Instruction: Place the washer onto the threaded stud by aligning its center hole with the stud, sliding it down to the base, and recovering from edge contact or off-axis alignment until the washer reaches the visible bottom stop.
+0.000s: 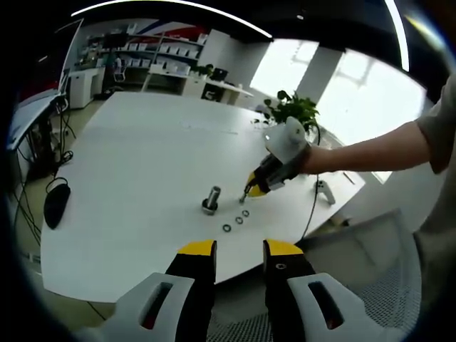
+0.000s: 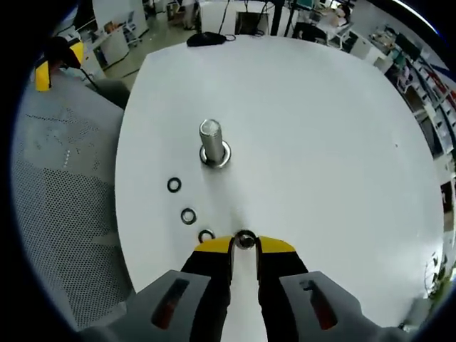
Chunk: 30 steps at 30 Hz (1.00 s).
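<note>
Right tool (image 2: 244, 244) w/ yellow-tipped jaws is down at the white round worktop (image 2: 320, 128), jaws clamped on a small dark metal ring washer (image 2: 245, 239) at their tips. Upright silver threaded stud (image 2: 211, 141) on its flanged base stands ahead, well apart from it. Three more dark ring washers (image 2: 188, 215) lie in a row btwn stud and tool. Left tool (image 1: 239, 251) hangs off the worktop edge, jaws apart, nothing in them. A black computer mouse (image 1: 56, 201) sits at the worktop's far side.
</note>
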{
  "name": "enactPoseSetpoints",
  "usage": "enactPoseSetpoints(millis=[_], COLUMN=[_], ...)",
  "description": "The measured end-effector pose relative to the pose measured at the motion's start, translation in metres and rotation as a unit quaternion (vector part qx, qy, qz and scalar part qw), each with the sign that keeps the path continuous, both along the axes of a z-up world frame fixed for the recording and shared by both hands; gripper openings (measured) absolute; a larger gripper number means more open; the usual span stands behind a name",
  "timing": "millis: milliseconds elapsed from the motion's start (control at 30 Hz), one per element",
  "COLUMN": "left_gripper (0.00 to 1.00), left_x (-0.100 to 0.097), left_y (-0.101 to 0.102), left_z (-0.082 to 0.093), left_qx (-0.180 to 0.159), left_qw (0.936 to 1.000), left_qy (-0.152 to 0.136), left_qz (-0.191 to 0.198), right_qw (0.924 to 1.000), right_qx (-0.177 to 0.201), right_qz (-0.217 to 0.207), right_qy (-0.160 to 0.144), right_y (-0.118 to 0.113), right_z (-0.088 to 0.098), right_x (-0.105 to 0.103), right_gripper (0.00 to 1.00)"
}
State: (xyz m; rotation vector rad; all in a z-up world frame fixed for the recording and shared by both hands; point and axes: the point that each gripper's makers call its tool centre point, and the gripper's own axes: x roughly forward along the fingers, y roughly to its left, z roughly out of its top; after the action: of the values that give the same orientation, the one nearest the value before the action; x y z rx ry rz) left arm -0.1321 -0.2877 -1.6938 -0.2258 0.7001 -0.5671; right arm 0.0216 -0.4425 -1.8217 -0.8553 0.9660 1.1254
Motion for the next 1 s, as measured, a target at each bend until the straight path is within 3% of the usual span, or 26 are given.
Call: enactPoseSetpoints(millis=[533, 1000], left_gripper=[0.24, 0.23], left_x=[-0.001, -0.003], left_y=[0.0, -0.002], left_z=[-0.002, -0.005], left_qx=[0.002, 0.008], left_qw=[1.0, 0.9998], left_qy=[0.005, 0.013], left_qz=[-0.003, -0.011], right_qw=[0.9997, 0.999], right_qx=[-0.011, -0.003], right_qz=[-0.013, -0.044], right_qy=[0.017, 0.01], right_y=[-0.005, -0.024], right_z=[-0.026, -0.023], right_x=[-0.001, 0.001], right_gripper=[0.14, 0.2])
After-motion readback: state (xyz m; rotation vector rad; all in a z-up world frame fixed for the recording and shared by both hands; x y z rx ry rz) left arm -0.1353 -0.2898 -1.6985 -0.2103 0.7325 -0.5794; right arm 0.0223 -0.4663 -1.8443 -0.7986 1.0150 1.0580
